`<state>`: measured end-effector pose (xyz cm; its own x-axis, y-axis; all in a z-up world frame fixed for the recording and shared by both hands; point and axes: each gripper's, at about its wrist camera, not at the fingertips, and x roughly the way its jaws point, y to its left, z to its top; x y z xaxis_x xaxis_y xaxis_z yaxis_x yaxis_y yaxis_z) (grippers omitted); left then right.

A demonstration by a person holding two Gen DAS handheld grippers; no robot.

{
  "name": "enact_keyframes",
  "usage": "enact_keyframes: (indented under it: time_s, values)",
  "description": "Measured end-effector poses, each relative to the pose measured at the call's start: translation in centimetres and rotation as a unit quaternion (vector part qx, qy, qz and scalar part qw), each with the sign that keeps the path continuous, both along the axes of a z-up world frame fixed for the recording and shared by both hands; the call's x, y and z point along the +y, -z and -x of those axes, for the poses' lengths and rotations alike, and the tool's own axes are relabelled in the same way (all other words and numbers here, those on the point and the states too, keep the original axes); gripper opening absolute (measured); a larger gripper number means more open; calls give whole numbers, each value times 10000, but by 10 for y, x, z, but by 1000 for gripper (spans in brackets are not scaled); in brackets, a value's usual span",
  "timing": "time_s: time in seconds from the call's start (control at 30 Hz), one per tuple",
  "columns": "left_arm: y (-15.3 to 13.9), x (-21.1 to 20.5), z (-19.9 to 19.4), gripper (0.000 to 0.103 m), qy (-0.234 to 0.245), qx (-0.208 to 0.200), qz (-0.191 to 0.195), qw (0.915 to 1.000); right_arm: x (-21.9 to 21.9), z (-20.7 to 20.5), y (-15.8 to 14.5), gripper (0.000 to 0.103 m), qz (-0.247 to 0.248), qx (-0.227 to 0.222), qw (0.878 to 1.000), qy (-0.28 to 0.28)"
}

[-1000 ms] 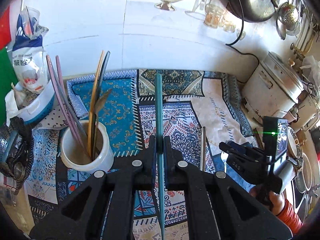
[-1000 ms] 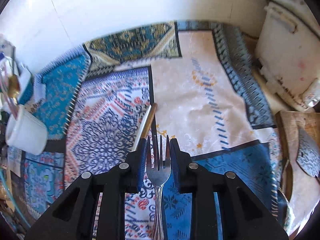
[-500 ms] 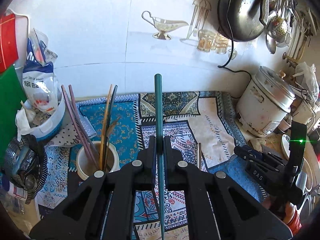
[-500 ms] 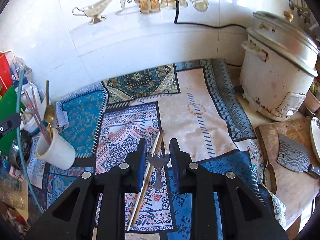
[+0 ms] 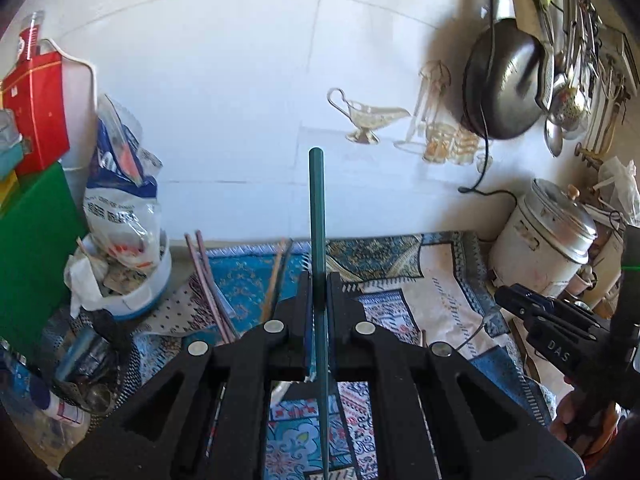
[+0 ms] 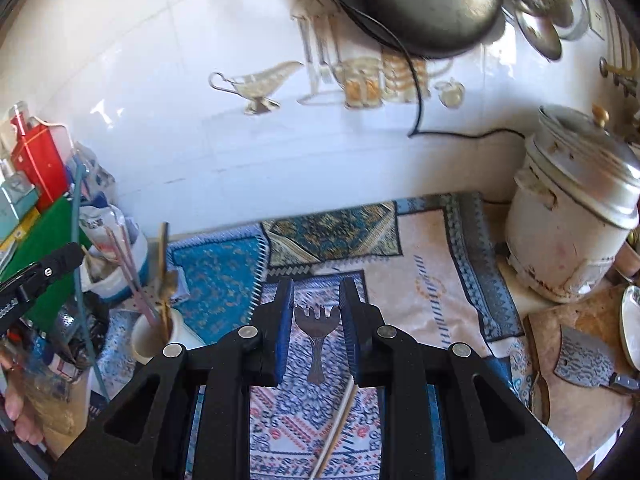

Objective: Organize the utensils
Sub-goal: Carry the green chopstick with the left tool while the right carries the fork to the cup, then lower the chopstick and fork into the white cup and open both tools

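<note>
While above the patterned cloth [image 6: 424, 264], fork [image 6: 316, 332] amid open space.

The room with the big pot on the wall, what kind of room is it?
Most likely a home kitchen: a wok and ladles hang on the tiled wall, a rice cooker stands nearby, and a cleaver lies there.
</note>
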<state>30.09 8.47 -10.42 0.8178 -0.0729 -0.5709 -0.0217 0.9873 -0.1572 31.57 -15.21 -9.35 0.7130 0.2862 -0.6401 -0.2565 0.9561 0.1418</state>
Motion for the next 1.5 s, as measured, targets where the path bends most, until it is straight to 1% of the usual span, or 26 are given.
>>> enact_keyframes:
  time_s: [0.13,0.27,0.4,0.5,0.57,0.7,0.83,0.97,1.13,1.3,1.4,1.5]
  values:
    - [-9,20,-3,5,-237,-193,-66,9995,23,2,-12,21,-77,-145,9996,-249]
    - [-13,41,-11,5,-453,-292,-5,9985,50,3,-22,21,-166,-233,9981,-550]
    - [-9,59,-22,5,-651,-368,75,9972,74,4,-28,21,-275,-275,9959,-819]
    - [-1,73,-33,5,-770,-374,264,9960,94,6,-27,21,-344,-234,9940,-1013]
    - [5,79,-41,5,-850,-374,303,9952,105,5,-25,21,-373,-182,9929,-1119]
    - [19,86,-57,5,-990,-309,290,9942,126,2,-16,21,-352,-80,9909,-1294]
    - [37,93,-69,5,-1072,-180,361,9934,142,-6,-4,21,-261,44,9900,-1384]
    - [56,94,-77,5,-1124,-79,259,9933,152,-15,11,21,-182,223,9893,-1432]
    - [73,92,-76,5,-1133,-10,83,9935,159,-26,34,21,-84,537,9878,-1461]
    - [87,94,-68,5,-1011,146,227,9945,157,-33,52,21,-22,816,9866,-1412]
    - [95,96,-65,5,-1002,249,210,9944,156,-35,57,21,-25,965,9851,-1426]
    - [102,102,-63,5,-1013,416,349,9934,157,-36,61,21,25,1059,9835,-1469]
